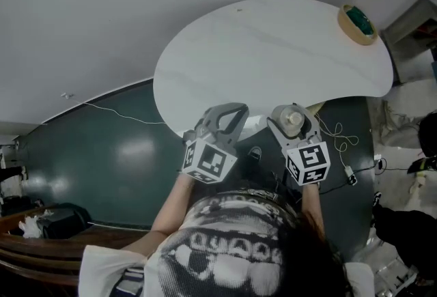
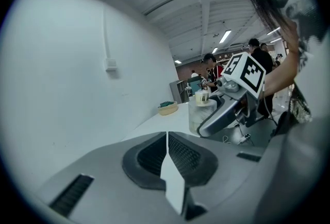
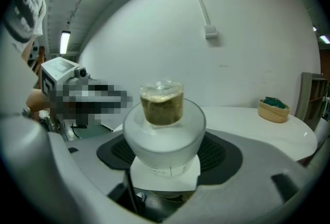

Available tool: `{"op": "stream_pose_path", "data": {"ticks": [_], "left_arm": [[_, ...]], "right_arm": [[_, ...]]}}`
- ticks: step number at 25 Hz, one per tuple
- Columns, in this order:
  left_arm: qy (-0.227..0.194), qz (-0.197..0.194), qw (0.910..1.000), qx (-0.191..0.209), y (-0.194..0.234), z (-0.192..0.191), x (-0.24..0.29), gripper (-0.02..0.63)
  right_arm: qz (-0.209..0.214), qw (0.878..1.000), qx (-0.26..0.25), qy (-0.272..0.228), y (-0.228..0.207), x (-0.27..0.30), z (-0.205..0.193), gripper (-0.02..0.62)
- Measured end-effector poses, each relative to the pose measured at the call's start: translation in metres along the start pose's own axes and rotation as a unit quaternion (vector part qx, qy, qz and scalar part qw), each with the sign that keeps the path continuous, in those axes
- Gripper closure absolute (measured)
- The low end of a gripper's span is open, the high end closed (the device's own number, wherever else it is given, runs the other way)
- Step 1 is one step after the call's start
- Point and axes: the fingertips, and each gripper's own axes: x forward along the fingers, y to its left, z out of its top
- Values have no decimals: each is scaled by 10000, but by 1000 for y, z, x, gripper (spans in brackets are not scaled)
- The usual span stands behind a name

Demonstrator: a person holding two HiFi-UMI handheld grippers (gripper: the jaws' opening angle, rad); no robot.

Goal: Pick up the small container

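R gripper is clamped on the small container, a frosted tub. A clear cup w/ brownish fill sits on top. It's held at the near edge of the white table. L gripper is pinched closed w/ nothing between, just beside the R. A woven basket w/ green contents sits at the far table edge. Only the head view shows the dark floor & the bare tabletop between.

Left gripper closed — empty; right gripper beyond, clasping small container
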Motion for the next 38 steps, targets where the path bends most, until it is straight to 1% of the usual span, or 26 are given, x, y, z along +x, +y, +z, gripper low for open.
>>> {"op": "stream_pose_path", "data": {"ticks": [6,13,23,38], "left_arm": [[22,70,10000,-7,-21,3,11,595],[45,65,10000,17,-31,9,16,595],[112,194,9997,18,-26,2,14,595],[112,191,9998,-33,-19,-4,14,595]], "right_arm": [[72,10000,-18,45,-10,-20,-13,264],[102,9999,28,75,-16,-30,-25,264],[163,9998,61,17,-12,-29,-21,264],[158,9998,114,13,-12,-19,-17,264]]}}
